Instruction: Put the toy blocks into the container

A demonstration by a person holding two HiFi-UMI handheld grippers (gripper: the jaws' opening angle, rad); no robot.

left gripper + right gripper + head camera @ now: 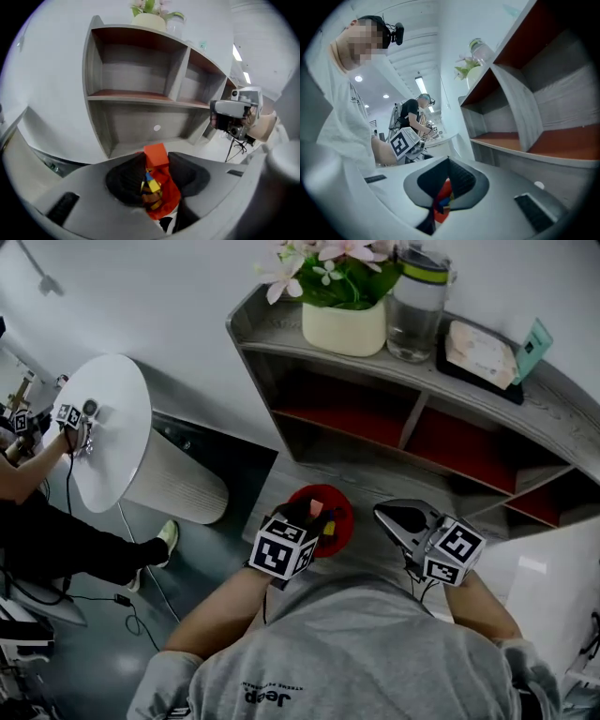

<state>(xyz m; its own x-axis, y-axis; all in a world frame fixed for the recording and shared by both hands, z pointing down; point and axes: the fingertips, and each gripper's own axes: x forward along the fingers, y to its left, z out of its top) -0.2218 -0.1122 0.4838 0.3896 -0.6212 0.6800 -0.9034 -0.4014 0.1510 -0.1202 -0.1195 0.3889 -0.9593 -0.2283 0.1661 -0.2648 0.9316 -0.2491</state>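
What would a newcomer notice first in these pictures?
An orange block pinched in the left tongs, held over a red container that already has coloured blocks in it, low in front of the grey shelf unit. After that, the cream pot of pink flowers on the shelf's top, beside a clear jar.
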